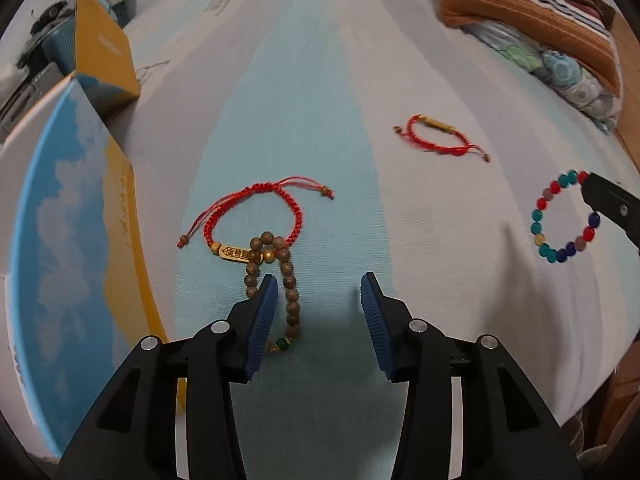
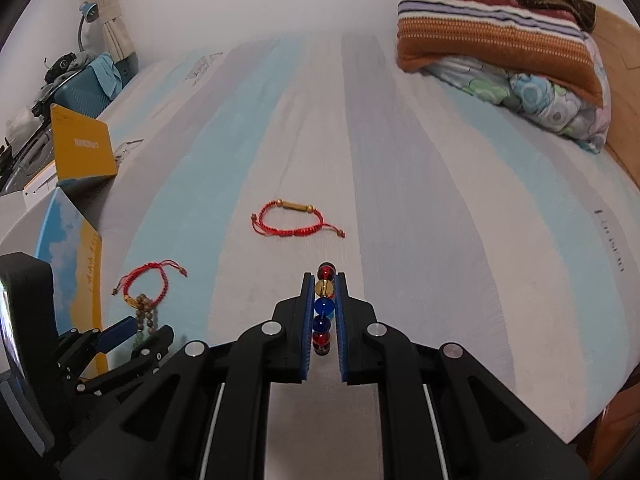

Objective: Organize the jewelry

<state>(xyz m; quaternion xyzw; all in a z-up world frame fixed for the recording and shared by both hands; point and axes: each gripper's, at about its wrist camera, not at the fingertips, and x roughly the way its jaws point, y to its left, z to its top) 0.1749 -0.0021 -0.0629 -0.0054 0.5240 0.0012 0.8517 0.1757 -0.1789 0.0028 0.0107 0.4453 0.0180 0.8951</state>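
Right tongs [image 2: 324, 292] around glass-bead bracelet [image 2: 323, 307]

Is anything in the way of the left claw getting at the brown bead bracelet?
Nothing blocks it. The open left claw is right over the brown bracelet. But that bracelet's far end overlaps the red cord bracelet, which could snag.

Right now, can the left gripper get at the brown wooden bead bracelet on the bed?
Probably yes. The left gripper is open just above the brown wooden bead bracelet, and nothing blocks it. The bracelet's far end overlaps the red cord bracelet with the gold tag, which might drag along.
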